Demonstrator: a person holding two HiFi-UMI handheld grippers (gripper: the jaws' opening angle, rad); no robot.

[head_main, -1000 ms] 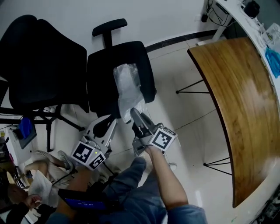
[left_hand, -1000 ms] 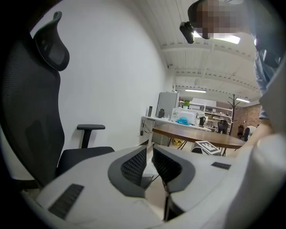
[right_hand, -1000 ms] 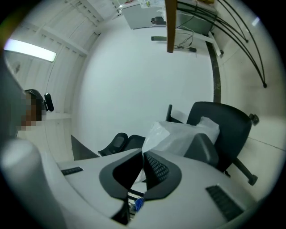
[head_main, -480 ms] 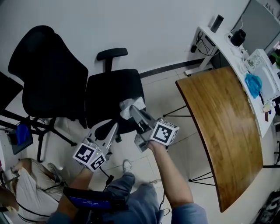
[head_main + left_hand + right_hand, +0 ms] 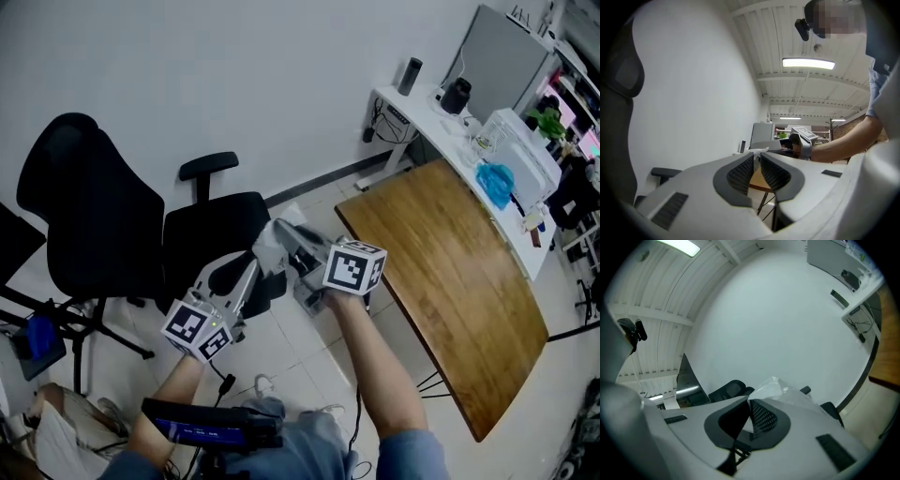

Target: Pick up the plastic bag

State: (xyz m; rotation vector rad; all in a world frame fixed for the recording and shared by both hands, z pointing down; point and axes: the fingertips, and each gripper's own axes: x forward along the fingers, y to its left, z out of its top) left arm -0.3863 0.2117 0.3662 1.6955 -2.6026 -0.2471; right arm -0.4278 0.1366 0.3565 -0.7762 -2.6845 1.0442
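The plastic bag (image 5: 270,242) is clear and crumpled, and it hangs in the air above the black chair seat (image 5: 202,234). My right gripper (image 5: 279,228) is shut on its upper edge. In the right gripper view the bag (image 5: 780,389) bulges out just past the pinching tips of the right gripper (image 5: 750,401). My left gripper (image 5: 255,267) is held just left of the bag and a little lower. In the left gripper view the left gripper (image 5: 756,156) shows a narrow gap between its pads with nothing in it.
Two black office chairs stand by the white wall, the second one (image 5: 84,211) further left. A curved wooden table (image 5: 450,281) lies to the right. Behind it is a white desk (image 5: 441,108) with a monitor and small items. The person's legs are at the bottom.
Both grippers have risen. The bag came up off the chair seat in the right gripper and bunched up. The head view swung toward the table and desk.
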